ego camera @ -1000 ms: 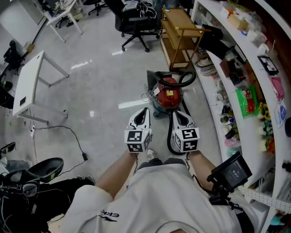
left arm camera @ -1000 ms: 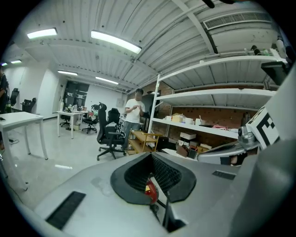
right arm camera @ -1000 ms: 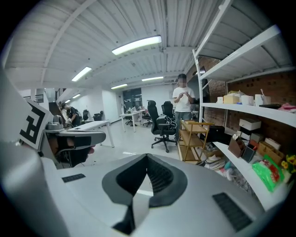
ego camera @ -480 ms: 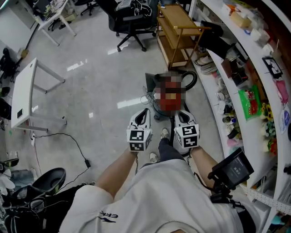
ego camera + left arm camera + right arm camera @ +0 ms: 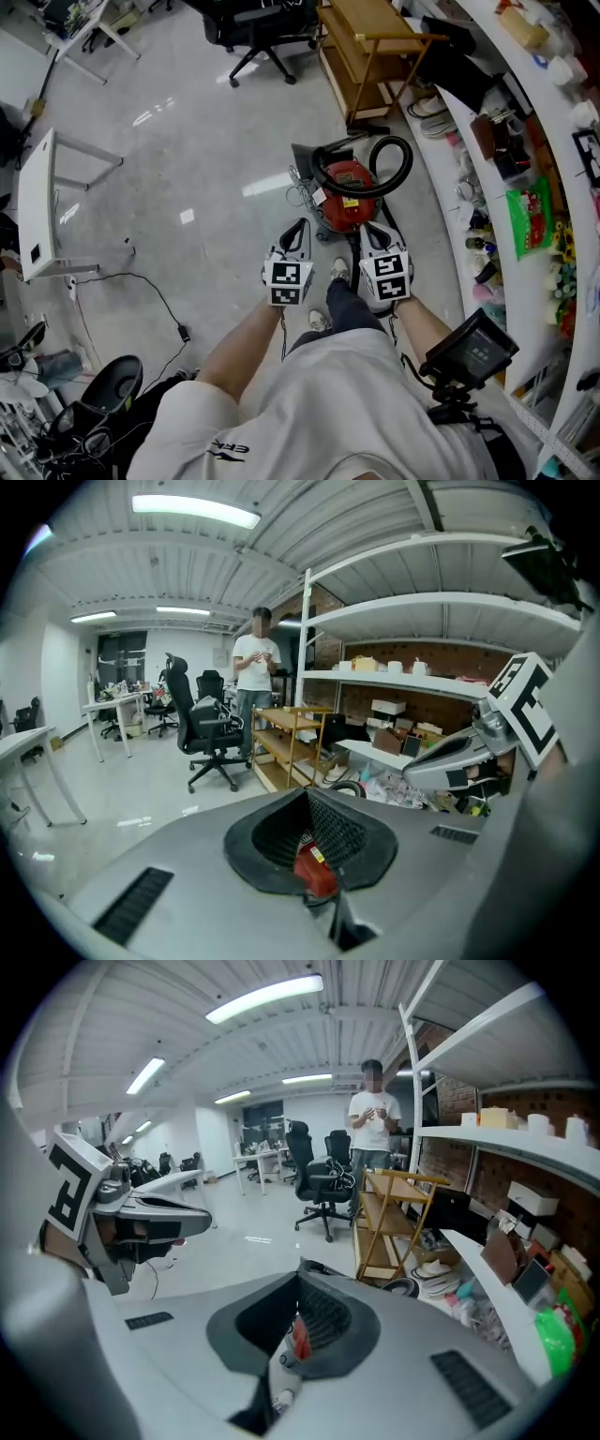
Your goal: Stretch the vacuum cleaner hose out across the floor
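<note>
Currently I am holding my left claw (image 5: 298, 228) and right claw (image 5: 367, 232) clenched, empty, near the looped black hose (image 5: 409, 164) on the round red vacuum cleaner (image 5: 349, 181).

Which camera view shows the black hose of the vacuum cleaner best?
The head view: the hose curls in a loop over the red vacuum body. Each gripper view shows only a red sliver of that body, hardly any hose.
</note>
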Available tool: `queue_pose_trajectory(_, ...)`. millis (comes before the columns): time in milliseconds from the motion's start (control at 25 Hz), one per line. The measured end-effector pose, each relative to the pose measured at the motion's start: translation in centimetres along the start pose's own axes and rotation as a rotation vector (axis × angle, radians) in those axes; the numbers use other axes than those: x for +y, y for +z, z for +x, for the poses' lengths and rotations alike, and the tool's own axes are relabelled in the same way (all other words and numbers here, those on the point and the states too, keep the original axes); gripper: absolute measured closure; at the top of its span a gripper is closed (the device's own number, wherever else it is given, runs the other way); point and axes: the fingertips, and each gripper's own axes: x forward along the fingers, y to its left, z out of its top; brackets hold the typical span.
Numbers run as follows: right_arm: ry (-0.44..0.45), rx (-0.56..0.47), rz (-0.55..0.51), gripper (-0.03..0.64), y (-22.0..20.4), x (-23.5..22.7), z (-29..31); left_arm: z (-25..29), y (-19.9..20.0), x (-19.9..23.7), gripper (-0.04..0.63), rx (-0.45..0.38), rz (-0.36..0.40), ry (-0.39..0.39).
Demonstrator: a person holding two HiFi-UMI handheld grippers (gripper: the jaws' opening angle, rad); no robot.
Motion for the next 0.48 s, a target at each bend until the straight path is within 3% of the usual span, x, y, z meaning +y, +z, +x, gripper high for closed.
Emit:
queue_pose_trajectory(240,0.032,0.057,-0.050,0.615,-1.1,-2.8,5.4,5.9,-1.9,1.3,0.594,0.067,0.047,-0.012)
queue_pose_trajectory(480,0.079,0.107,-0.168,0.615,-2.7,-4.4,10.2,11.1,-5.6,1.5,0.592,0.134,0.130,-0.063)
